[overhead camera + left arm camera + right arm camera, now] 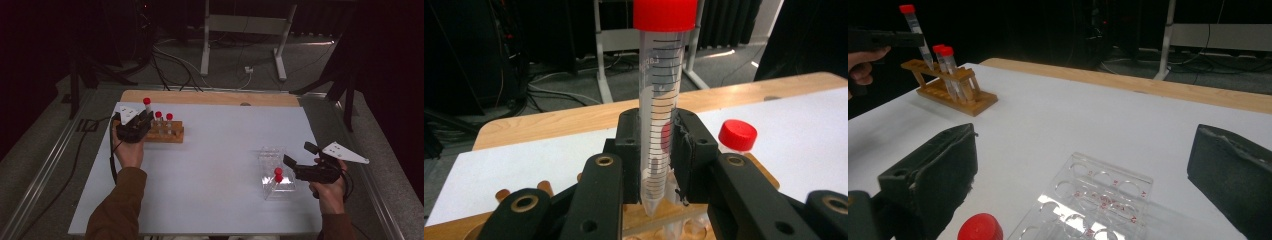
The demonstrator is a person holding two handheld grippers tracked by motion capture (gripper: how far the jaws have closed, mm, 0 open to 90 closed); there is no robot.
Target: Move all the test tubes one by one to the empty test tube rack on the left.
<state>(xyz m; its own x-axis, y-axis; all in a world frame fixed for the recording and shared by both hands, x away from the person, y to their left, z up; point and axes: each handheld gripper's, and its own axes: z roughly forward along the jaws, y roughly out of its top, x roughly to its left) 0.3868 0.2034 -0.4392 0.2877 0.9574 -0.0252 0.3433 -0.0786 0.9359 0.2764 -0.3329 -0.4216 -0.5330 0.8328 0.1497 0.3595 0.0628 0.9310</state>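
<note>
Red caps mark every tube here. The left tool (659,165) pinches a clear graduated tube (659,115) between its pads, upright, with the conical tip just above the wooden rack (167,132) at the far left of the white counter (215,150). Whether the tip has entered a hole yet I cannot tell. Two more capped tubes (164,120) stand in that rack beside it, so the wooden rack looks like the destination and is partly filled.

On the right side of the counter sits a clear plastic rack (1103,197) with rows of round holes, most of them vacant in the right gripper view. One red cap (980,227) pokes up at its near edge, and the high view suggests two red caps there. The right tool (1083,175) hovers over this plastic rack with its jaws spread wide, gripping nothing.

My reading: tubes are being moved from the plastic rack to the wooden one. Two are seated, a third is about to be, and at least one waits for the right tool.
</note>
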